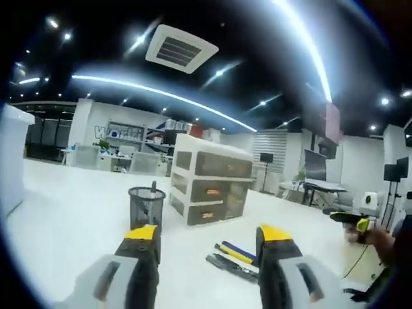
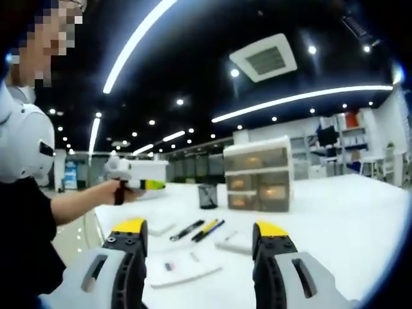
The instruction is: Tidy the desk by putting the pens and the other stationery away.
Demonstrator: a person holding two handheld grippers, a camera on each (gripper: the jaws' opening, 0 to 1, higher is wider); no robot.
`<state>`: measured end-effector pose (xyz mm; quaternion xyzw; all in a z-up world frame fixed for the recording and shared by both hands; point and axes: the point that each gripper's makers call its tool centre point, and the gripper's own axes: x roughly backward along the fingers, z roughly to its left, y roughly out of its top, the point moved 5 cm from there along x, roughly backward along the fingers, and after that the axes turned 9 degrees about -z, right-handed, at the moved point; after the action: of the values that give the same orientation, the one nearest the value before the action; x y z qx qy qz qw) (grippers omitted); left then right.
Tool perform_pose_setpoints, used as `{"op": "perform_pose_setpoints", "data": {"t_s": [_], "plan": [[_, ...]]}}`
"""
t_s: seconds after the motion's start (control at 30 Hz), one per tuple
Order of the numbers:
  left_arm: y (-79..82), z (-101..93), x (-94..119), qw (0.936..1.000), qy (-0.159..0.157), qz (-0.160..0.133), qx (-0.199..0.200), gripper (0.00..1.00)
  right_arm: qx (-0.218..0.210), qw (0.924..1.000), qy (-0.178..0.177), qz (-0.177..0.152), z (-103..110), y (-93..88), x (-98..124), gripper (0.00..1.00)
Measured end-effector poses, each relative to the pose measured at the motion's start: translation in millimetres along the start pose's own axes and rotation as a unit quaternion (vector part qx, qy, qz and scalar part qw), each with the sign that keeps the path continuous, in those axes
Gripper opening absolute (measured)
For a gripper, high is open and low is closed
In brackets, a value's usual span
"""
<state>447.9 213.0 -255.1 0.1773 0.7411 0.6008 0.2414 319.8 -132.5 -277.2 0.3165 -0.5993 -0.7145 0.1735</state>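
Several pens (image 1: 233, 256), one yellow and blue and the others dark, lie together on the white desk (image 1: 77, 219). My left gripper (image 1: 208, 235) hovers open above the desk, the pens just beyond its right jaw. A black mesh pen holder (image 1: 147, 205) stands past its left jaw, with one pen upright in it. In the right gripper view the pens (image 2: 198, 230) lie between the open jaws of my right gripper (image 2: 199, 230), with the mesh holder (image 2: 207, 195) farther back. Near them lie a small white block (image 2: 235, 242) and flat white pads (image 2: 181, 268). Neither gripper holds anything.
A translucent drawer unit (image 1: 211, 180) stands behind the holder, also seen as the drawer unit (image 2: 259, 172). A person (image 2: 26, 212) stands at the desk's left edge, and that person's hand carries the left gripper (image 2: 138, 174). The right gripper (image 1: 351, 220) enters from the right.
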Motion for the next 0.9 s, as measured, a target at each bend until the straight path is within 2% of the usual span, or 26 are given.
{"op": "perform_pose_setpoints", "data": {"t_s": [0.1,0.27,0.37,0.47,0.53,0.67,0.9], "plan": [[1.9,-3.9,14,0.9999,0.001,-0.01,-0.007,0.63,-0.001,1.0,-0.003,0.005,-2,-1.5,1,0.62],[-1.9,-9.6,39,0.9998,0.005,-0.008,-0.017,0.65,-0.006,0.9999,-0.008,0.012,-4,-4.3,-1,0.62],[-9.3,-11.1,56,0.9995,0.011,0.019,-0.023,0.65,-0.006,0.9998,-0.01,0.019,-4,-7.0,-2,0.62],[-11.4,-11.1,70,0.9993,0.021,0.02,-0.024,0.66,-0.007,0.9996,-0.013,0.025,-5,-9.1,-2,0.62],[-17.5,-13.9,80,0.9985,0.018,0.042,-0.031,0.67,-0.01,0.9995,-0.014,0.028,-5,-9.9,-2,0.62],[-23.5,-24.3,91,0.9987,0.006,0.047,-0.018,0.68,-0.011,0.9992,-0.017,0.034,-6,-11.0,-3,0.62],[-31.2,-32.5,92,0.9979,-0.003,0.059,-0.026,0.68,-0.024,0.9983,-0.024,0.047,-10,-17.9,-5,0.64]]}}
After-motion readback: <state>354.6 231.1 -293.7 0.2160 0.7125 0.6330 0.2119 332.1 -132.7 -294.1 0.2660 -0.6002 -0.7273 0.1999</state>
